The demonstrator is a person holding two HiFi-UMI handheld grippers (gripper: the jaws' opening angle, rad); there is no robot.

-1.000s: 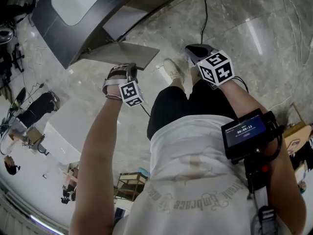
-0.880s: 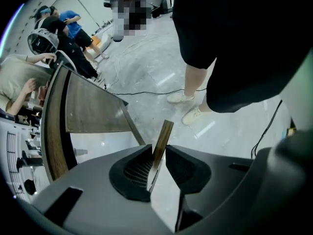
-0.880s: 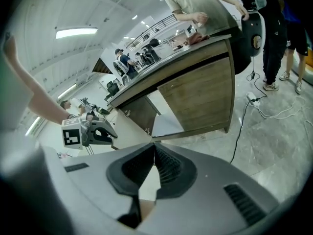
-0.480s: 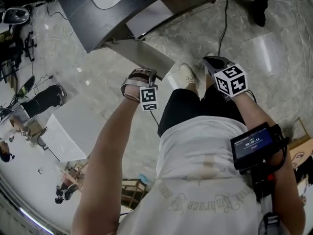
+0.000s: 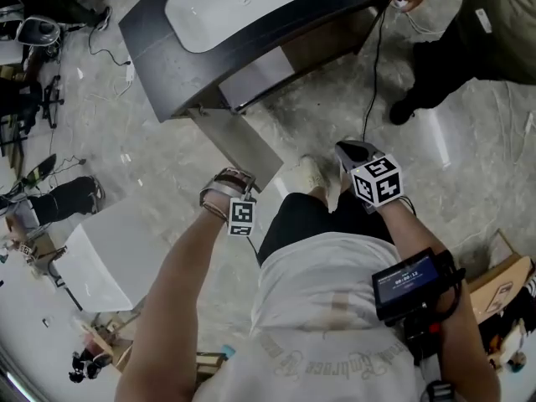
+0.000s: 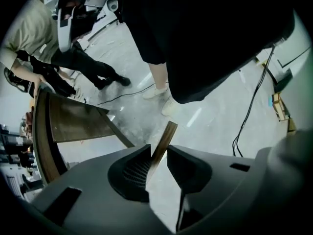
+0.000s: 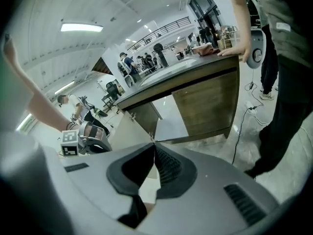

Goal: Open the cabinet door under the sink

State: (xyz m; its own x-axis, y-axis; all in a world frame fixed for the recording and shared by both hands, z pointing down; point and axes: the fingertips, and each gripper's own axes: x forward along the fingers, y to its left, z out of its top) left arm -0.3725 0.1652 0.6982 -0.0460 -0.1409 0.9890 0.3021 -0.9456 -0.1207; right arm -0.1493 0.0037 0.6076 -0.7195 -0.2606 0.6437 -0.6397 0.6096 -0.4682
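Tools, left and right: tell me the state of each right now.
Left tool: closed on the edge of the open cabinet door.
Right tool: closed, holding nothing.

Bystander (image 5: 473,32): olive top, dark trousers, standing upper right. Black cable (image 5: 369,82): trails down across the grey marble floor (image 5: 469,174). White box (image 5: 105,249): on the floor, left. Cardboard box (image 5: 502,287): lower right edge. Dark equipment (image 5: 33,32): upper left, indistinct.

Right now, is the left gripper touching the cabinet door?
Touching. The left gripper view shows the thin edge of the cabinet door standing between the jaws of the left gripper, with both tips pressed against it.
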